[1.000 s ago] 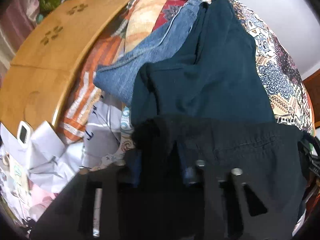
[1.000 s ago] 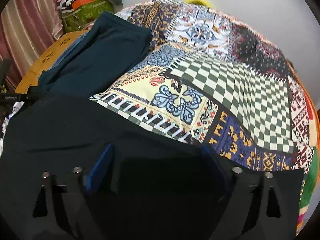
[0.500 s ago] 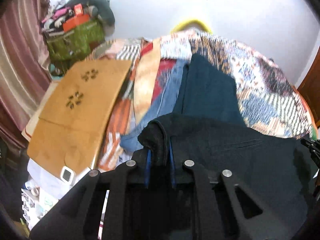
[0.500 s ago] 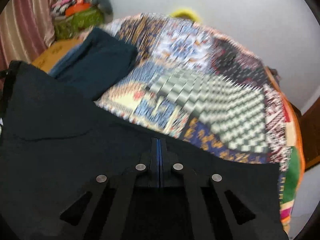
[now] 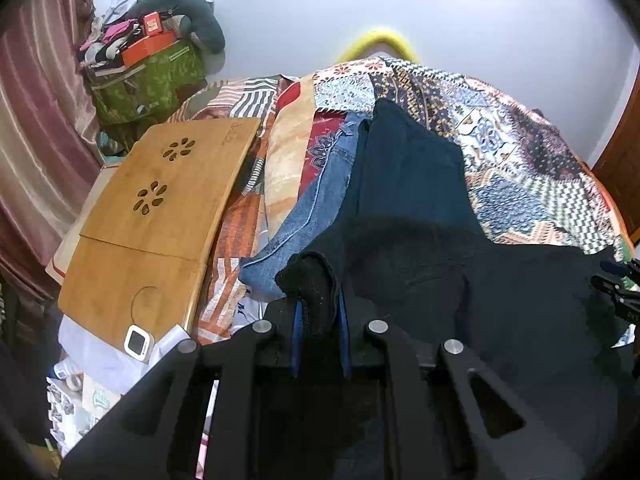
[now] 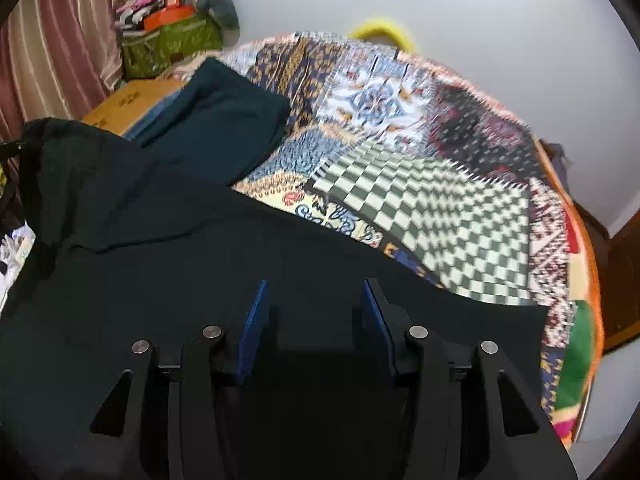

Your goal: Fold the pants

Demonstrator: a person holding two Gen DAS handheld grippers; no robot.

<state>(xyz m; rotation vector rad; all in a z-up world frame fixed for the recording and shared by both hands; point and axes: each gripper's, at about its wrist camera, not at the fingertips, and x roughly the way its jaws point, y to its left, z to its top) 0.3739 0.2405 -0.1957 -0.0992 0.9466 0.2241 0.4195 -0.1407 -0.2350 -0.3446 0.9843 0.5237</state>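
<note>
Pinching black cloth pants (image 5: pixel 500 300) at six o'clock, your left gripper (image 5: pixel 318 320) grips; right gripper (image 6: pixel 314 312), spread, regrasps next.

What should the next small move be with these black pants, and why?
Probably bring the right gripper down and close it on the black pants. Its jaws stand open with the fabric lying between and under them, gripped by neither, while the left gripper is shut on a bunched edge of the pants. Holding two points would likely let the cloth be lifted evenly over the patchwork bedspread.
</note>
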